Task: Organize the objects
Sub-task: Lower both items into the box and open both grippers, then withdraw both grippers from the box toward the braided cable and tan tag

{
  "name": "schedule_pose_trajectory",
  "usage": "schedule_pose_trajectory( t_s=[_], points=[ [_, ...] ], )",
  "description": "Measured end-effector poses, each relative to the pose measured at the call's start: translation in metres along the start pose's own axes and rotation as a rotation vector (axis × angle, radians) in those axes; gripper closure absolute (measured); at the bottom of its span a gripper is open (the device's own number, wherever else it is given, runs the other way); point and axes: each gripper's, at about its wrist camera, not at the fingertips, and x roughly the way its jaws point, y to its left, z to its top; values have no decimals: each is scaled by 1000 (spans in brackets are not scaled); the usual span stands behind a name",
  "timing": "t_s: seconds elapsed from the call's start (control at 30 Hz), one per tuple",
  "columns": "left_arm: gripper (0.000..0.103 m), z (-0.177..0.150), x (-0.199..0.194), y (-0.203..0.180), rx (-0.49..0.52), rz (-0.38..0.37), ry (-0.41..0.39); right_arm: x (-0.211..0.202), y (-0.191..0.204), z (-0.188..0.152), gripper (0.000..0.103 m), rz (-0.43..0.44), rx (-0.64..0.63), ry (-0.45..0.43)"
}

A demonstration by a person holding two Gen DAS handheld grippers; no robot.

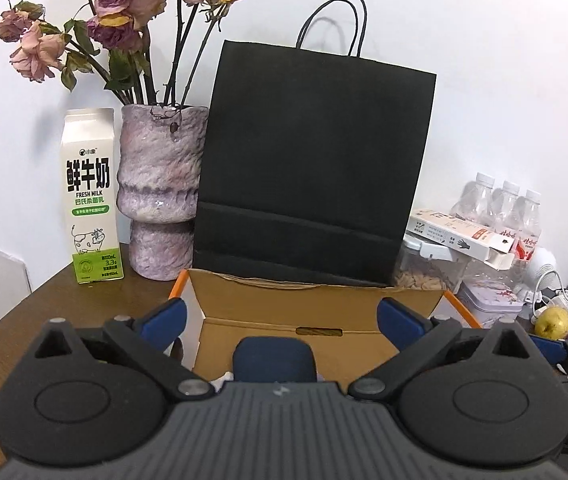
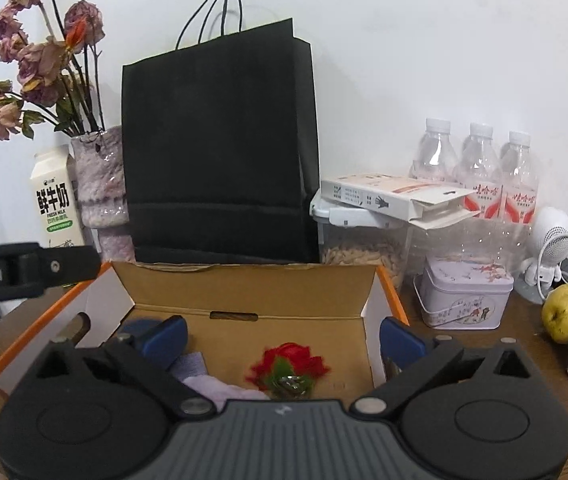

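An open cardboard box [image 2: 243,320] with orange edges sits on the table, before one black bag [image 2: 219,152]. Inside lie one red rose [image 2: 290,364], one dark blue thing [image 1: 273,358] and some lilac cloth [image 2: 219,390] (partly hidden). Three bottles [image 2: 480,164] stand right. Both the left gripper [image 1: 279,316] and right gripper [image 2: 284,338] have jaws wide apart, empty.

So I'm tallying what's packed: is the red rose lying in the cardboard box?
Yes, the red rose lies on the floor of the open cardboard box, beside a lilac cloth.
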Motion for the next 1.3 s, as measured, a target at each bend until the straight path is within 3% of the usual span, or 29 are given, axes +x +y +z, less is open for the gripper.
schedule_pose_trajectory(
  t_s=[0.43,0.97,1.3],
  points=[
    [0,3,-18,1,-14,-31,-14,-18,4,6,0,22,-18,-8],
    [0,-1,-99,14,-20,-77,-93,-88,9,-1,0,13,-48,-84],
    [0,-18,-140,24,-7,-71,-91,-139,15,-20,0,-6,-71,-100]
  ],
)
